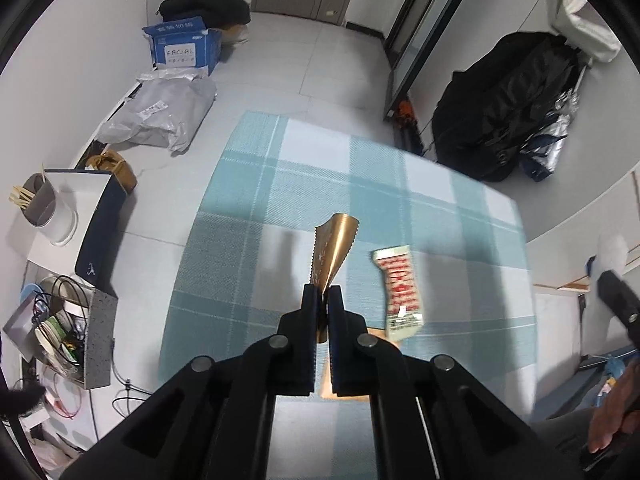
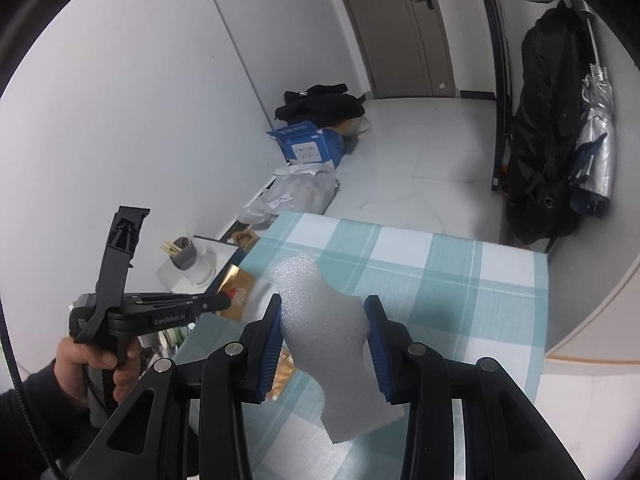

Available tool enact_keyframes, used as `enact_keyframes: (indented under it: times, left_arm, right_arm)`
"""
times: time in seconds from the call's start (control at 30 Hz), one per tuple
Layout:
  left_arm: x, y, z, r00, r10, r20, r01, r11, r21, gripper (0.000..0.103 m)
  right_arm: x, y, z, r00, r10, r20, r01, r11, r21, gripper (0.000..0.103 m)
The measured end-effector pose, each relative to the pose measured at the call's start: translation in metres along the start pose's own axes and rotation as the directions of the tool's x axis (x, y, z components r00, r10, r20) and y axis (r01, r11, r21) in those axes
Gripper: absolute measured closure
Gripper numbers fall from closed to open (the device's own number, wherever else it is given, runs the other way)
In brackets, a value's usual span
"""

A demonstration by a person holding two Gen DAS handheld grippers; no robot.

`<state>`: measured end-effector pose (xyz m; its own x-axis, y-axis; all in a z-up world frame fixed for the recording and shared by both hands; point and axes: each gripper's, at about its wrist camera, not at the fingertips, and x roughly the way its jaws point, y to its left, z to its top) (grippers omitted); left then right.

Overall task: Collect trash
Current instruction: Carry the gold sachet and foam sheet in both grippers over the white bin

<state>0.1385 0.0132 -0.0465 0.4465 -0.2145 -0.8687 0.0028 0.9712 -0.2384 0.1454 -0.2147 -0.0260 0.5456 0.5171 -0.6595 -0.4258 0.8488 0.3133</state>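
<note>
My left gripper (image 1: 323,292) is shut on a gold foil wrapper (image 1: 334,246), held above the blue-checked tablecloth (image 1: 248,240). A red-and-white snack wrapper (image 1: 400,292) lies on the cloth just to the right of it. My right gripper (image 2: 322,308) is shut on a white foam piece (image 2: 328,328), which fills the gap between its blue pads, above the cloth (image 2: 460,300). In the right wrist view the left gripper (image 2: 224,302) is at the left with the gold wrapper (image 2: 238,290) in it. The right gripper's finger shows at the right edge of the left wrist view (image 1: 620,300).
Left of the table stand a white cup with sticks (image 1: 44,208), a dark box (image 1: 100,216) and a grey bin of clutter (image 1: 76,332). A blue carton (image 1: 184,46), grey mail bags (image 1: 160,112) and a black bag (image 1: 508,104) lie on the floor.
</note>
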Motion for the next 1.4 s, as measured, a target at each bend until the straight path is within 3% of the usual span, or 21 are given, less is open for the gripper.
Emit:
enact_keyframes:
  times: [0.3,0.53,0.7,1.0,1.13,1.4]
  left_arm:
    - [-0.068,-0.048,0.001,0.987,-0.090,0.134,0.076,0.991,0.107,0.102]
    - [-0.126,-0.092,-0.002,0.952,-0.204,0.227,0.160,0.967,0.198,0.102]
    - [-0.151,-0.125,-0.010,0.927,-0.286,0.242,0.220,0.938,0.268,0.102]
    - [-0.182,-0.204,-0.031,0.882,-0.412,0.231,0.282,0.852,0.440,0.102]
    - [-0.187,-0.242,-0.042,0.864,-0.466,0.190,0.320,0.800,0.509,0.102]
    - [-0.175,-0.308,-0.073,0.862,-0.500,0.088,0.349,0.709,0.613,0.102]
  right_arm:
    - [-0.064,0.012,0.002,0.995,-0.027,0.097,0.025,1.000,0.013,0.065]
    - [-0.136,0.020,0.013,0.975,-0.078,0.207,0.082,0.997,-0.008,0.065]
    - [-0.187,0.022,0.013,0.953,-0.119,0.278,0.128,0.992,-0.014,0.065]
    - [-0.265,0.001,-0.011,0.909,-0.210,0.360,0.213,0.977,0.032,0.065]
    - [-0.297,-0.017,-0.027,0.884,-0.257,0.390,0.247,0.966,0.077,0.065]
    - [-0.348,-0.066,-0.073,0.835,-0.382,0.396,0.332,0.924,0.192,0.065]
